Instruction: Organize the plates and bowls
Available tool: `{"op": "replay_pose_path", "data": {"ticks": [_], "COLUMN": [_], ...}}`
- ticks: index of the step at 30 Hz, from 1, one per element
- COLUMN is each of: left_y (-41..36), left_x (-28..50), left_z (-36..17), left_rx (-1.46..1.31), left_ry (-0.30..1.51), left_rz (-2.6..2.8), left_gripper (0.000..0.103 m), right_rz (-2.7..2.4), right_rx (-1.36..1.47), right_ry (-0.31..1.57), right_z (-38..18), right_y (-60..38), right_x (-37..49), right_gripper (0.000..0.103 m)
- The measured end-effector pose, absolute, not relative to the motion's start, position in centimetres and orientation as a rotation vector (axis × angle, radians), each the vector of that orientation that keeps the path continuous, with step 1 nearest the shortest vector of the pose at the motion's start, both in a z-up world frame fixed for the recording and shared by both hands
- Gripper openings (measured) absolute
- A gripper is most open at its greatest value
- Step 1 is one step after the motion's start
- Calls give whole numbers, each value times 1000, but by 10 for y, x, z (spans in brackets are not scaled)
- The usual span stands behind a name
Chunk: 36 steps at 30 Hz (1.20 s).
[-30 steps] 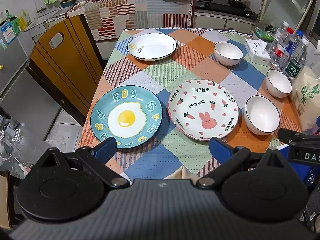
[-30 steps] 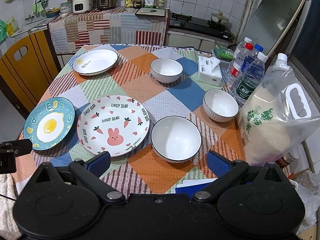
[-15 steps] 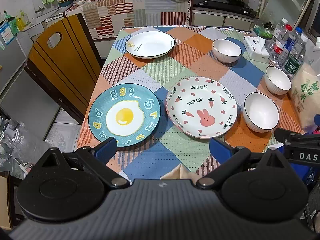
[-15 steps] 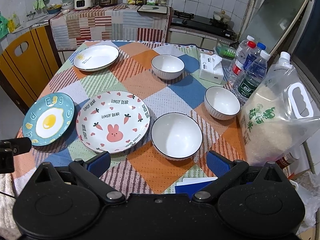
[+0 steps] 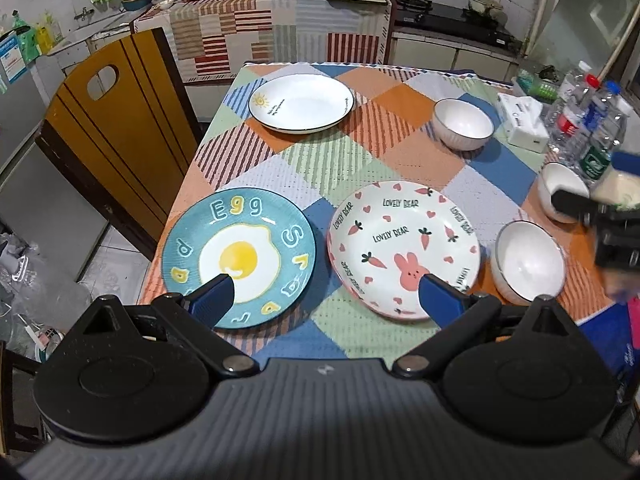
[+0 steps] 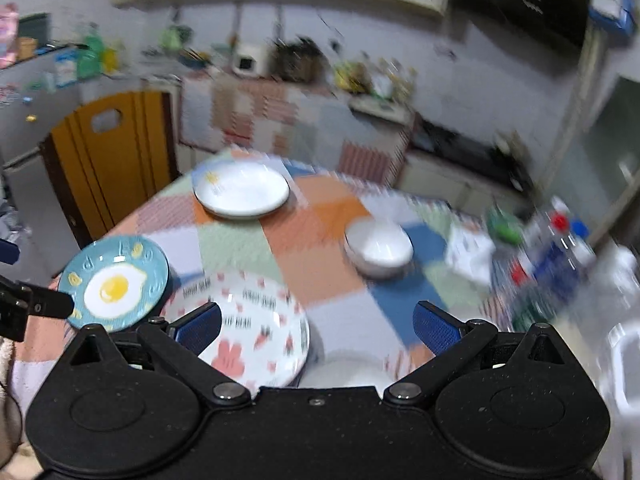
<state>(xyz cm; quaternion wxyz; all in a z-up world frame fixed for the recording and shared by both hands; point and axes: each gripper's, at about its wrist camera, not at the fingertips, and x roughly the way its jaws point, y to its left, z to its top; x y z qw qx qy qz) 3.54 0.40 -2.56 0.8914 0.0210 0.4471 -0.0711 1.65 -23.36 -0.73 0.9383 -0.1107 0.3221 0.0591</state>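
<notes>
On the patchwork tablecloth lie a teal egg plate (image 5: 240, 256), a white bunny plate (image 5: 404, 244) beside it and a plain white plate (image 5: 302, 102) at the far end. Three white bowls stand on the right: near (image 5: 528, 260), middle (image 5: 560, 190), far (image 5: 464, 122). My left gripper (image 5: 322, 300) hangs open above the near edge, one fingertip over each near plate. The right wrist view is blurred; my right gripper (image 6: 318, 326) is open above the bunny plate (image 6: 248, 332) and the near bowl (image 6: 348, 372). The egg plate (image 6: 114, 280) lies to its left.
A yellow wooden chair (image 5: 116, 128) stands against the table's left side. A tissue box (image 5: 524, 120), water bottles (image 5: 580, 120) and a rice bag (image 5: 618, 188) crowd the right edge. The right gripper's body (image 5: 600, 224) juts in over the right bowls. Kitchen counters lie beyond.
The left gripper moved forward over the two near plates. The right gripper swung up and forward fast, tilting its view toward the far wall and blurring it. Both stayed open.
</notes>
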Motion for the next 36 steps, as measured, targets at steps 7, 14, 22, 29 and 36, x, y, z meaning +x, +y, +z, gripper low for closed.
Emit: {"op": "replay_pose_path", "data": {"ticks": [7, 14, 22, 29, 36], "left_y": [-2, -14, -25, -25, -32], "left_x": [64, 85, 95, 100, 104], "left_z": [-82, -132, -167, -185, -195], "left_rx": [-38, -141, -140, -176, -172], "left_ry": [976, 1064, 1085, 1099, 1075], "left_rz": [-206, -209, -188, -208, -231], "left_gripper": [100, 94, 87, 70, 33], "right_rz": [319, 412, 468, 504, 567], "right_rx": [-38, 48, 41, 41, 109], "right_ry": [734, 893, 1049, 1090, 1104], "right_z": [-51, -122, -167, -176, -184], "right_y": [-269, -282, -283, -290, -301], "right_x": [88, 146, 173, 187, 195], "right_gripper": [95, 73, 56, 28, 14]}}
